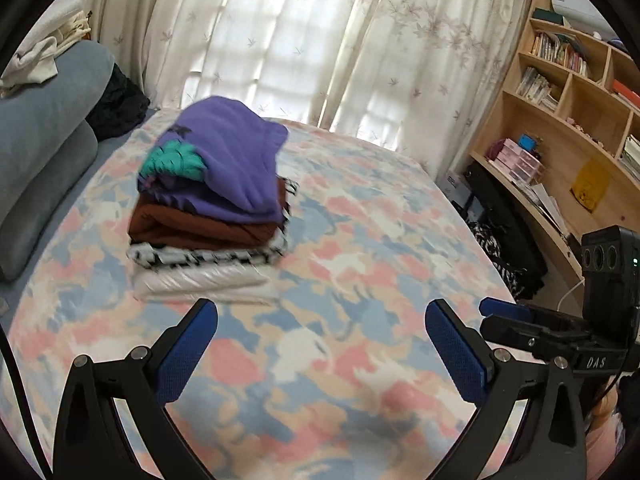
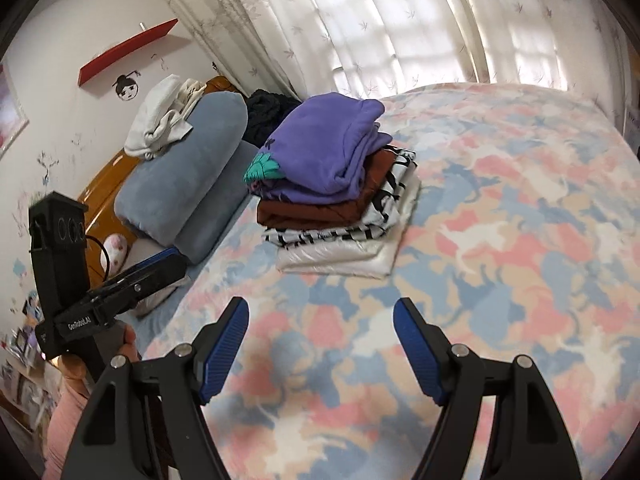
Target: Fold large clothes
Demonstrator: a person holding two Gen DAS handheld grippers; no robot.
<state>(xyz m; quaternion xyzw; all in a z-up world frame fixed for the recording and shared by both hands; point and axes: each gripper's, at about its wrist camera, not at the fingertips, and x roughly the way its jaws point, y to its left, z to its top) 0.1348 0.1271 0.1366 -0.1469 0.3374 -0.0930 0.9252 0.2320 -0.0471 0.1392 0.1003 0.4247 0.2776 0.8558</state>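
A stack of folded clothes sits on the patterned bed (image 1: pixel 360 240): a purple garment (image 1: pixel 232 152) on top, a brown one (image 1: pixel 200 228), a black-and-white one (image 1: pixel 208 258), and a white one (image 1: pixel 200 284) at the bottom. The purple garment (image 2: pixel 332 140) tops the same stack in the right wrist view. My left gripper (image 1: pixel 320 312) is open and empty, just short of the stack. My right gripper (image 2: pixel 320 312) is open and empty, above bare bedspread (image 2: pixel 500 220) in front of the stack. Each gripper shows at the other view's edge.
Grey-blue pillows (image 2: pixel 188 184) with pale unfolded clothes (image 2: pixel 164 120) on top lie left of the stack, and a black garment (image 2: pixel 268 112) behind. A wooden bookshelf and desk (image 1: pixel 560 140) stand right of the bed. Curtains (image 1: pixel 300 40) hang behind.
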